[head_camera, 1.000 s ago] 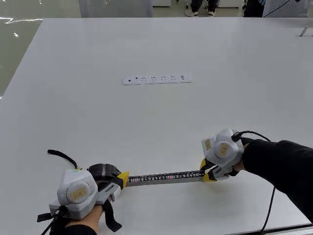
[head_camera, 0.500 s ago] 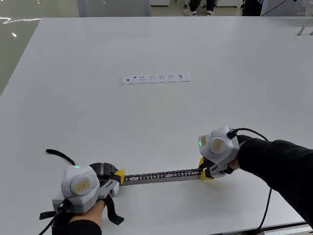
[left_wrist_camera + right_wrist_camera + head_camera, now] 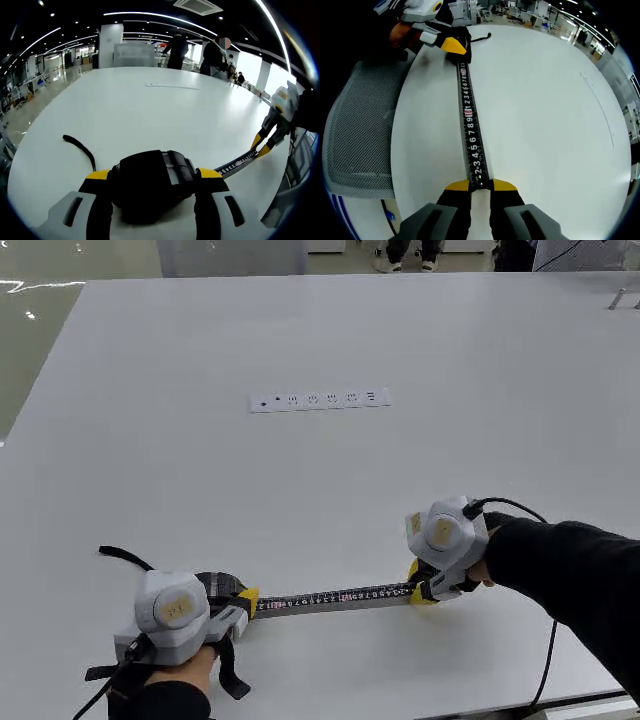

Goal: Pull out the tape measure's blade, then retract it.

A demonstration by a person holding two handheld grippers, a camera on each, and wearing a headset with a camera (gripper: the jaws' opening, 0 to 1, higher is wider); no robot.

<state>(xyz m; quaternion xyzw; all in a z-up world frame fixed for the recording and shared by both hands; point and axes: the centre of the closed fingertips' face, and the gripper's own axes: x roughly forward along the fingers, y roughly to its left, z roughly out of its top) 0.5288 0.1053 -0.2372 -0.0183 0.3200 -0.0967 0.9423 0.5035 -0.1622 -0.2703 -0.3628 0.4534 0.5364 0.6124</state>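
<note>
A black tape measure case [image 3: 220, 589] [image 3: 152, 182] lies near the table's front left, and my left gripper [image 3: 232, 614] [image 3: 152, 177] is shut on it. Its black wrist strap [image 3: 125, 557] [image 3: 80, 147] trails off to the left. The blade [image 3: 335, 598] [image 3: 469, 120] is pulled out flat along the white table toward the right, its numbers showing. My right gripper [image 3: 422, 592] [image 3: 480, 186] is shut on the blade's end. In the right gripper view the case [image 3: 457, 47] sits at the blade's far end, held by the left gripper [image 3: 447, 42].
A white power strip [image 3: 320, 399] [image 3: 172, 86] lies flat in the middle of the white table [image 3: 450, 390]. A grey mesh chair [image 3: 362, 130] stands at the near table edge. People stand beyond the far edge. A black cable [image 3: 550, 660] hangs from my right sleeve.
The blade between the two grippers looks slightly shorter than a second ago: the right gripper has come a little to the left. The left gripper still holds the case in about the same place.
</note>
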